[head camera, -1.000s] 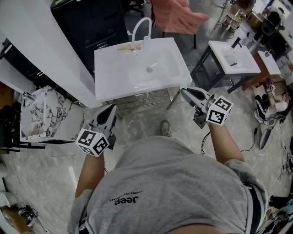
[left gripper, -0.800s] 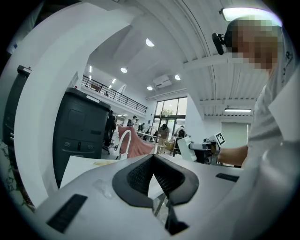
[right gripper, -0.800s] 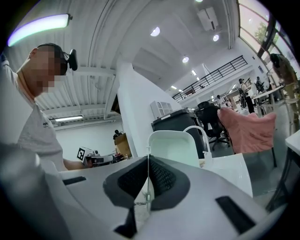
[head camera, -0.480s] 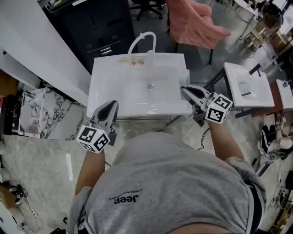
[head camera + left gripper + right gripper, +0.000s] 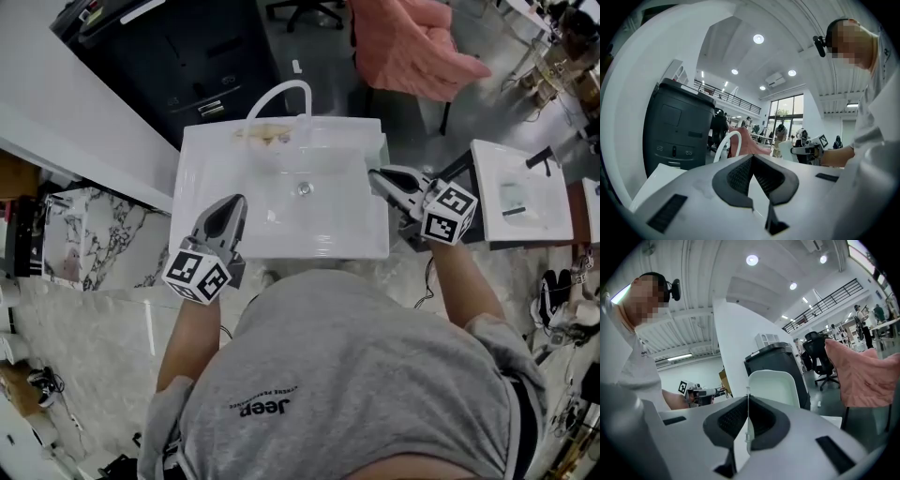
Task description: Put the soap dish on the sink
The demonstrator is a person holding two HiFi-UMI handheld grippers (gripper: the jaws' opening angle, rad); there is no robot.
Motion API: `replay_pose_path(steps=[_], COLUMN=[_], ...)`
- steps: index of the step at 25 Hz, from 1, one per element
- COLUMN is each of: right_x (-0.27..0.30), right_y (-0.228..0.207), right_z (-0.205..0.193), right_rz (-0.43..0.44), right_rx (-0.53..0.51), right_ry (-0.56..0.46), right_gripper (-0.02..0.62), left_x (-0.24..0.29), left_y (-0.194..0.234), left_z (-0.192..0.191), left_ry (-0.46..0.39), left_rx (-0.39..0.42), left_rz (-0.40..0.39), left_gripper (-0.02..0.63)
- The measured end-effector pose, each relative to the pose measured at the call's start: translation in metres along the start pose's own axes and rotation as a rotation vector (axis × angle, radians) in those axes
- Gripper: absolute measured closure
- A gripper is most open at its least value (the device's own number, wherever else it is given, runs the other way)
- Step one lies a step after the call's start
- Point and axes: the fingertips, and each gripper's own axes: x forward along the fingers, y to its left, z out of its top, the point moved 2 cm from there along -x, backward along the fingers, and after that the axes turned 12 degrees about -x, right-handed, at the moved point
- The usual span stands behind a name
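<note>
The left gripper (image 5: pixel 233 202) has its jaws closed tip to tip with nothing between them, and is positioned above the front left part of the white sink (image 5: pixel 281 230). The curved faucet (image 5: pixel 277 93) stands at the back rim of the sink. The right gripper (image 5: pixel 376 174), at the sink's right edge, is clamped narrowly on the thin rim of the soap dish (image 5: pixel 772 386), which stands upright above the jaws.
</note>
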Motion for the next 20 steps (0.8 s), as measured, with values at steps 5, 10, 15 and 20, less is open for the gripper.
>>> replay_pose_path(steps=[5,10,15,20], right_x=[0.015,0.022,0.037,0.059], right_y=[0.002,0.001,-0.014,-0.049], right_z=[-0.011,-0.019,-0.027,-0.051], right_rz=[-0.043,-0.109,-0.125,-0.078], right_rx=[-0.021,-0.048,-0.121,-0.253], right_ry=[0.055,0.136,0.240,0.398], right_gripper=[0.535,0.535,0.535,0.535], left_x=[0.014,0.034,0.052,0.082], left_y=[0.019,0.031,0.039,0.047], left_z=[-0.001,-0.004,-0.011,-0.024], left_ry=[0.029,0.078,0.117,0.167], left_rx=[-0.001,-0.010,0.001,0.025], left_rz=[-0.052,-0.130,-0.166,-0.183], left_gripper=[0.592,0.592,0.592,0.592])
